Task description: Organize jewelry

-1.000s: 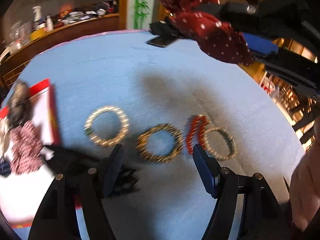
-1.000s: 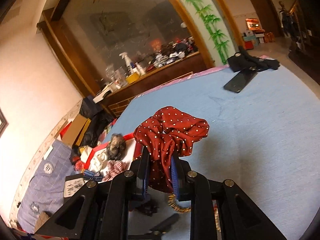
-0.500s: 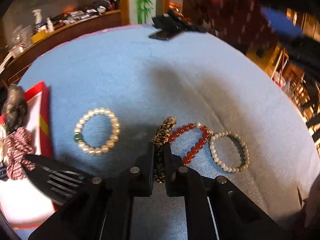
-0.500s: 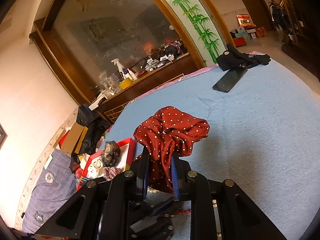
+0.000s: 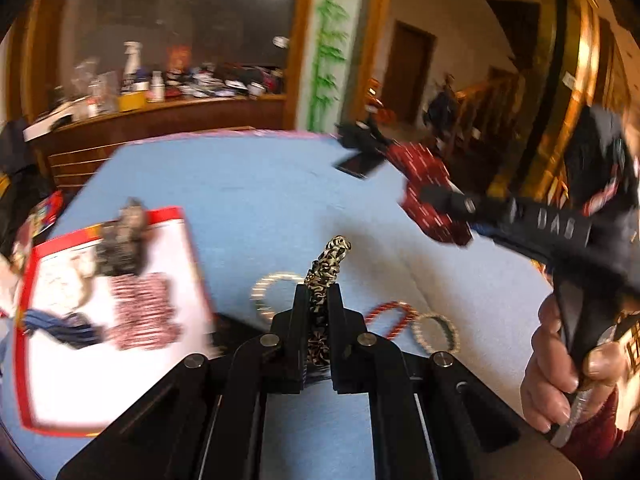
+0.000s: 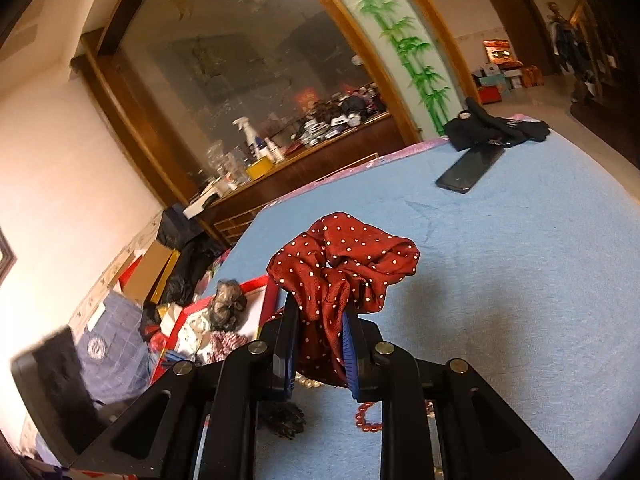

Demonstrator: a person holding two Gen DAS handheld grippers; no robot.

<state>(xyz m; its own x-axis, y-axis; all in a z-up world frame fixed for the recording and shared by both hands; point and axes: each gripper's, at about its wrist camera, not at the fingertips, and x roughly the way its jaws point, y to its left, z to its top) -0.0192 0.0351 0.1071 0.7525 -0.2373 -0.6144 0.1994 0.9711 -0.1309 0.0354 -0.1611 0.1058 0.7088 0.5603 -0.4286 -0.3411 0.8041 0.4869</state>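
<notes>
Now leopard bracelet (image 5: 325,276) lifted, table (image 5: 256,184) below

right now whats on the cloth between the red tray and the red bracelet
In the left wrist view, between the red tray and the red bracelet lies the pale bead bracelet, partly behind the left gripper.

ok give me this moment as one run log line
left gripper: shut on leopard-print bracelet, lifted | right gripper: shut on red polka-dot scrunchie | three bracelets on blue tablecloth | red-rimmed tray at left
</notes>
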